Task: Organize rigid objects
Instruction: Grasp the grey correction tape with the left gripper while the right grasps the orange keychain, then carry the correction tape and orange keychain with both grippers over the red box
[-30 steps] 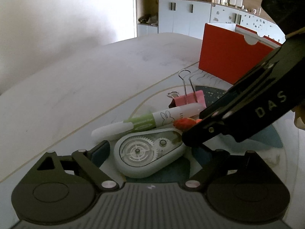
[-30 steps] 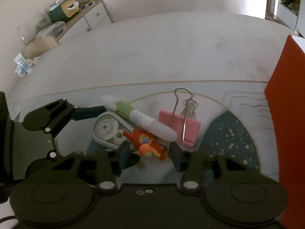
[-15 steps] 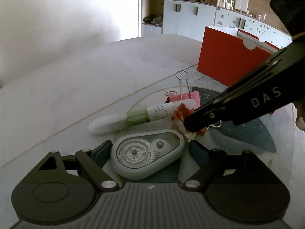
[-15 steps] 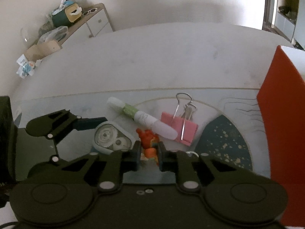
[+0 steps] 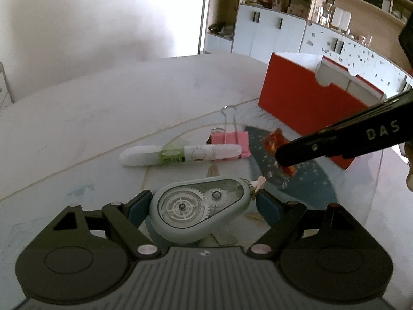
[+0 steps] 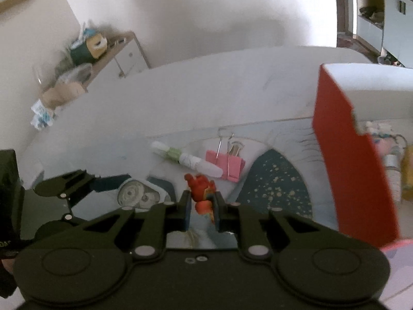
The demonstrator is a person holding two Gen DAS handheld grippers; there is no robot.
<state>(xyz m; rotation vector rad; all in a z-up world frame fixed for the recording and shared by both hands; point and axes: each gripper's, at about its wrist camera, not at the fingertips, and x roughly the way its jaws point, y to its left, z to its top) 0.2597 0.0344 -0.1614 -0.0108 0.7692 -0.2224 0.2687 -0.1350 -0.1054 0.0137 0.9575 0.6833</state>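
Pen [image 5: 180, 155] before, perhaps touching, clip [image 5: 228, 139]

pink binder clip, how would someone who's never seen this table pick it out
Start at the tall red box on the patterned mat; just left of its near corner lies the pink binder clip, its wire handles pointing away. It sits right behind the white-and-green pen, and it is the only pink, flat, wire-handled thing there.
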